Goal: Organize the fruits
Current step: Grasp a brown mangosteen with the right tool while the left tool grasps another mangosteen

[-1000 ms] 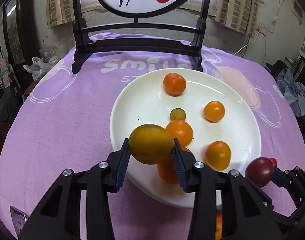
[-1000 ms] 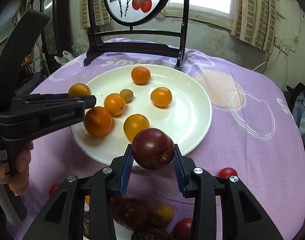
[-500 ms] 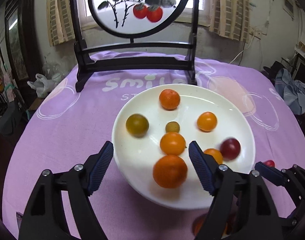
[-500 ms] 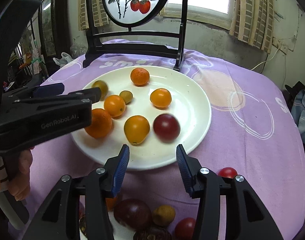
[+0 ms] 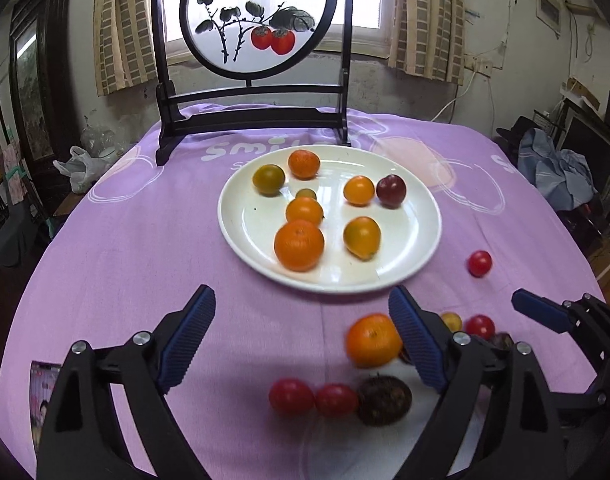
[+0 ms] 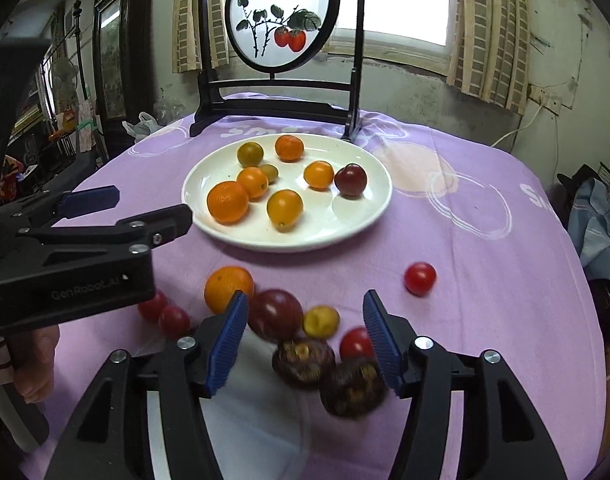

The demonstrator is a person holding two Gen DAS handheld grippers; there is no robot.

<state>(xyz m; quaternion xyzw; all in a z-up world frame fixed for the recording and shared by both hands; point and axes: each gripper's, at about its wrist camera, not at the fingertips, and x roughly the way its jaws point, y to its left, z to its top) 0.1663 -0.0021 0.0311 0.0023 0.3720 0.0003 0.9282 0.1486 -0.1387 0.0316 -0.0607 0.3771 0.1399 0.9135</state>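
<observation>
A white plate on the purple cloth holds several fruits: oranges, a green-yellow one and a dark red plum. My left gripper is open and empty, pulled back from the plate. My right gripper is open and empty above loose fruit near the front: an orange, a dark plum, a small yellow fruit, red tomatoes and brown mangosteens.
A dark wooden stand with a round painted screen rises behind the plate. A lone red tomato lies right of the plate. A card lies at the table's front left edge. Clothes and clutter surround the table.
Both grippers opened and dropped their fruit on the plate: the left the green-yellow fruit, the right the dark plum. Both then drew back toward the loose fruit at the front.
</observation>
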